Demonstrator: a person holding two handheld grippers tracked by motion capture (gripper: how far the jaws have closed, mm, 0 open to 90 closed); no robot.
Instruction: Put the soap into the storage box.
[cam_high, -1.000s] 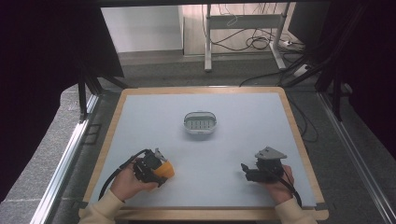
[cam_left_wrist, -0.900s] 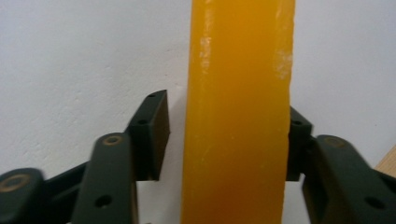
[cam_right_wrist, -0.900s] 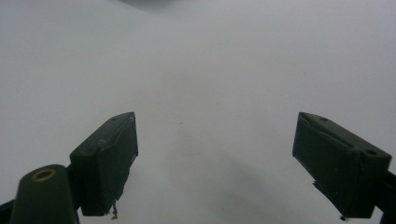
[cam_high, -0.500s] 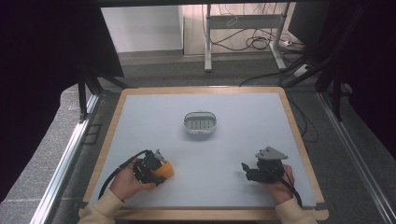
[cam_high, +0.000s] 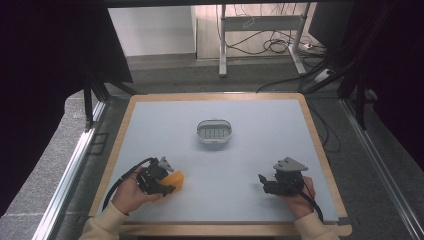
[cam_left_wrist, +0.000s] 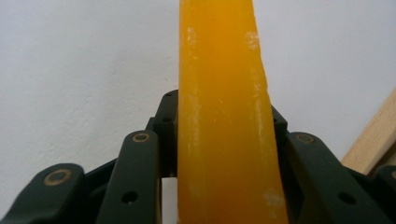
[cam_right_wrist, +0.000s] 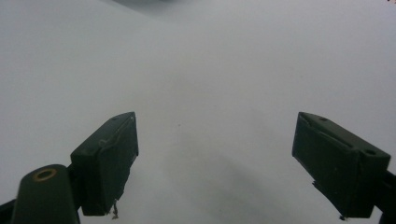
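A grasp has been made: the left gripper is clenched on an orange bar of soap-like material, its jaws having just been closing around it, as the bar is seen pinched between them in the left gripper view. The bar is found at the lower left of the high view, low over the pale tabletop, and whether it touches the surface cannot be told. The step in hand is judged to be the pick-up of the bar.

A small grey oval dish is seen upper centre of the high view, well apart from both grippers. A ribbed or slotted floor is visible inside it, and nothing appears to lie in it. The next move is judged to call for the bar to be lifted, carried up and to the right in the frame, and set down flat within the dish rim.

The right gripper is seen at the lower right, its jaws spread wide with nothing between them, as its own view confirms.
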